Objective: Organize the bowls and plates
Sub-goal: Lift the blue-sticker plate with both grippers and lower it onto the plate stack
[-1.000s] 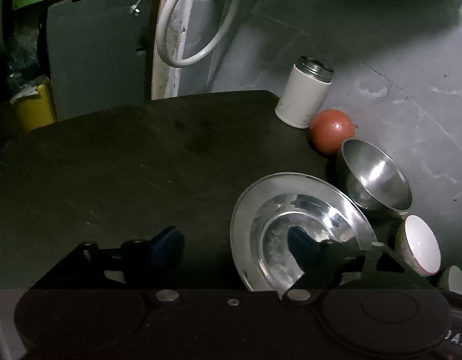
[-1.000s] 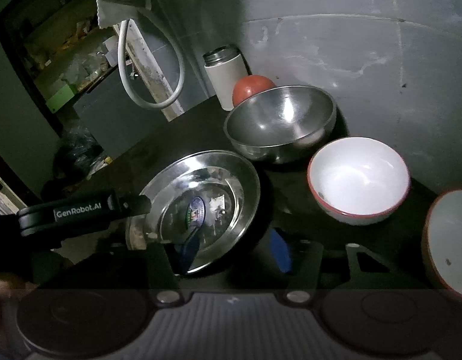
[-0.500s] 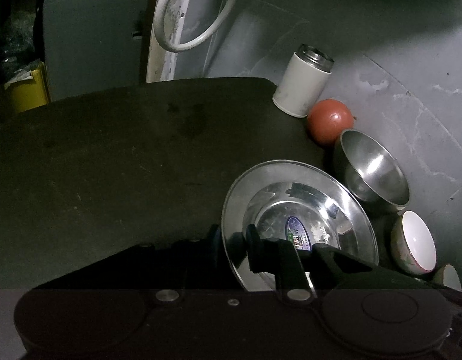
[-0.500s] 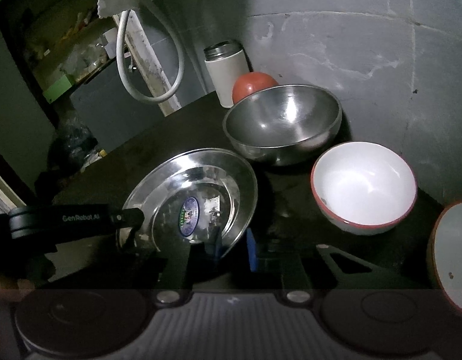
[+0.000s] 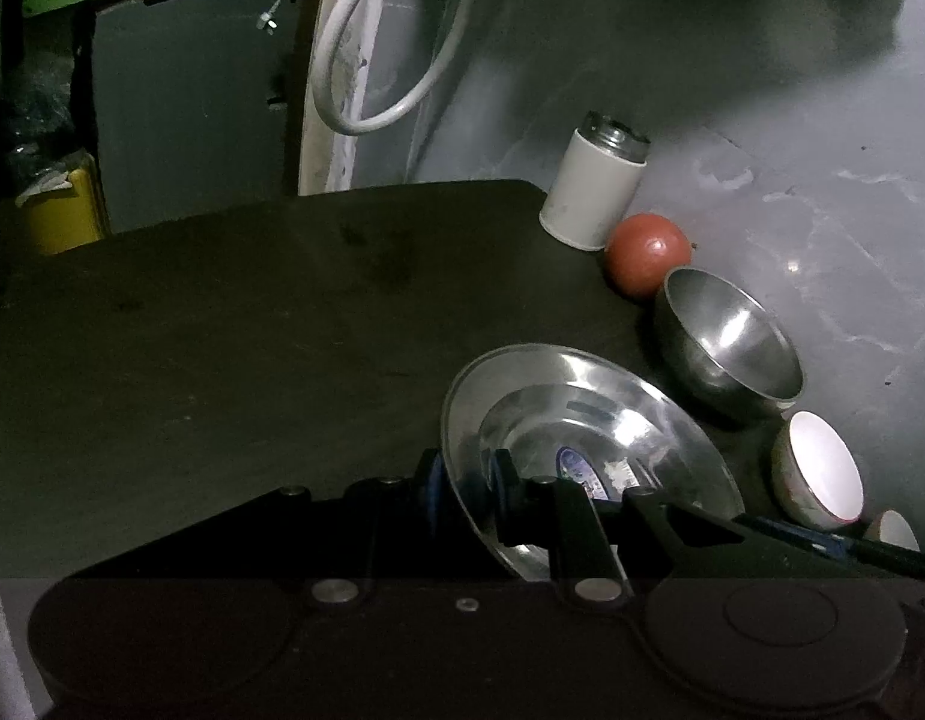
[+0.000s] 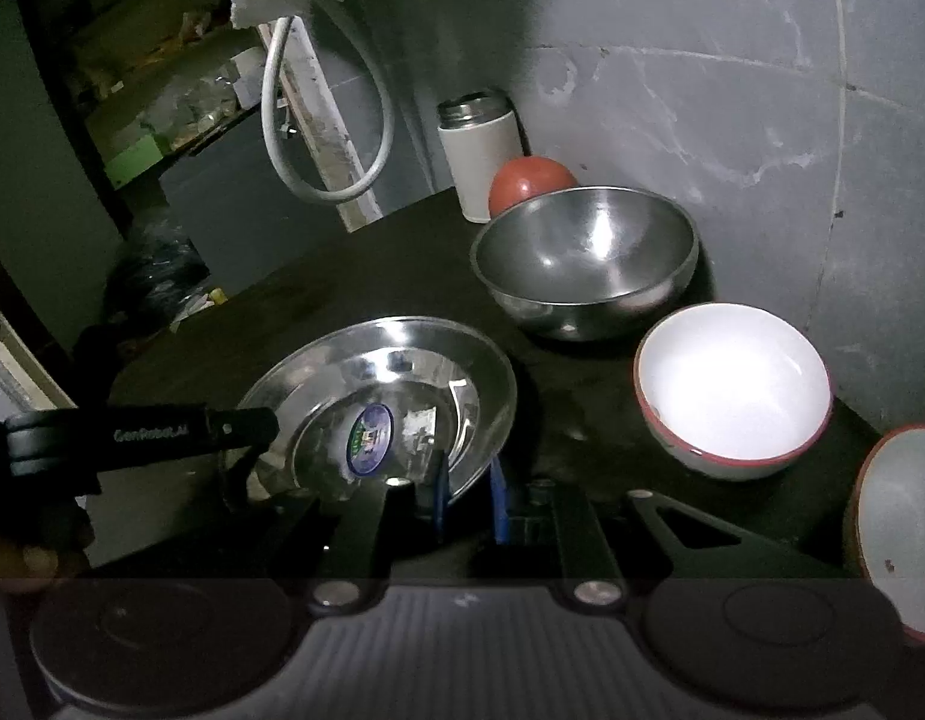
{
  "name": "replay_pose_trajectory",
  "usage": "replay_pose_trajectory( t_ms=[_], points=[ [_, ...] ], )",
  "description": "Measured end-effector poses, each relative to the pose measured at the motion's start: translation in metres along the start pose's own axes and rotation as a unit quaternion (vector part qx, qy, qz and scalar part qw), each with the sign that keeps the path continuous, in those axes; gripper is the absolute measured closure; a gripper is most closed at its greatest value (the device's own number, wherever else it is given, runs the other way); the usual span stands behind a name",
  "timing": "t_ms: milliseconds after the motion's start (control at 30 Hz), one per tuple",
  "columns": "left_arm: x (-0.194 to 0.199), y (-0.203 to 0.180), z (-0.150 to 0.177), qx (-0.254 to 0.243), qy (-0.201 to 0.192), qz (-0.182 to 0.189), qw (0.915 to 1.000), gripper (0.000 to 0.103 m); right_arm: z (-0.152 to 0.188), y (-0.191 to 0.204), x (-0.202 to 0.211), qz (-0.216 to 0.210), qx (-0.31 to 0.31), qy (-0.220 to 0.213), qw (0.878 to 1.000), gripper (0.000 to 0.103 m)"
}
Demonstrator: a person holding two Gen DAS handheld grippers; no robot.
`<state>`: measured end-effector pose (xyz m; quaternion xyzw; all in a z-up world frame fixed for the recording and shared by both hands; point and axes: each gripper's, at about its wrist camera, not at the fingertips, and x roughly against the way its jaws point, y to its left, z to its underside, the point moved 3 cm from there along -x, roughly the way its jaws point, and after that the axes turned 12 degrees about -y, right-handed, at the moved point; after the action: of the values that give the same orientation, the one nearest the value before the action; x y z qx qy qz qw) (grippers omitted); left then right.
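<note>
Both sets of jaws have just gone from wide apart to clamped on the steel plate (image 5: 588, 420). A second ago they stood open on either side of its rim; now the left gripper (image 5: 465, 480) pinches the near-left rim, one blue pad under the lip and one inside the dish, and the right gripper (image 6: 465, 495) pinches the near-right rim the same way. In the right wrist view the left gripper's dark arm reaches in to the plate's far side, so the plate is held at two points across from each other.

The plate sits toward the right edge of the dark desk (image 5: 234, 348), and whether it has left the surface I cannot tell. Along that right edge, by the wall, stand a white canister (image 5: 591, 192) at the far corner, a red ball (image 5: 645, 261) just beside it, then the steel bowl (image 6: 588, 258), the white bowl with a red rim (image 6: 732, 387), and part of another red-rimmed bowl (image 6: 897, 525) nearest.

With the grip made on both sides, the plate looks ready to be lifted and moved, probably to a clear part of the desk.
</note>
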<state>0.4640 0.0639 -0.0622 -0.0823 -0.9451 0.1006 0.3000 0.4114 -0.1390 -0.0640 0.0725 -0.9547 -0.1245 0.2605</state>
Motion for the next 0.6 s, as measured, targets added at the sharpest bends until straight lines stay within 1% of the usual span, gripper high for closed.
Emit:
replay_pose_trajectory(
  t_ms=[33,100,133,200,267,333,367,500,600],
  points=[
    [0.003,-0.001,0.0,-0.002,-0.004,-0.001,1.0,0.086,0.0,0.001,0.002,-0.002,0.001,-0.002,1.0,0.087],
    [0.009,-0.003,0.001,-0.005,-0.007,0.007,0.9999,0.089,-0.001,0.003,0.005,-0.006,0.007,-0.005,1.0,0.097],
    [0.01,-0.005,0.002,-0.009,-0.005,0.01,0.9999,0.089,-0.001,0.004,0.008,-0.016,0.008,-0.008,1.0,0.102],
    [0.011,-0.009,0.006,-0.021,0.002,0.003,0.9998,0.087,-0.001,0.011,0.011,-0.034,0.018,-0.009,0.999,0.103],
    [0.009,-0.005,0.011,-0.004,0.013,-0.007,0.9999,0.086,0.0,0.018,0.011,-0.036,0.03,-0.009,0.999,0.102],
    [0.009,-0.001,0.015,0.003,0.017,-0.012,0.9998,0.086,0.002,0.018,0.011,-0.033,0.022,-0.004,0.999,0.101],
    [0.01,0.001,0.016,0.003,0.017,-0.015,0.9997,0.086,0.003,0.017,0.012,-0.028,0.023,-0.005,0.999,0.096],
    [0.011,0.004,0.016,0.002,0.015,-0.018,0.9997,0.086,0.004,0.005,0.015,-0.01,0.007,-0.003,1.0,0.088],
    [0.011,0.003,0.015,-0.003,0.016,-0.019,0.9997,0.086,0.005,-0.001,0.009,-0.008,-0.004,0.008,1.0,0.081]
  ],
)
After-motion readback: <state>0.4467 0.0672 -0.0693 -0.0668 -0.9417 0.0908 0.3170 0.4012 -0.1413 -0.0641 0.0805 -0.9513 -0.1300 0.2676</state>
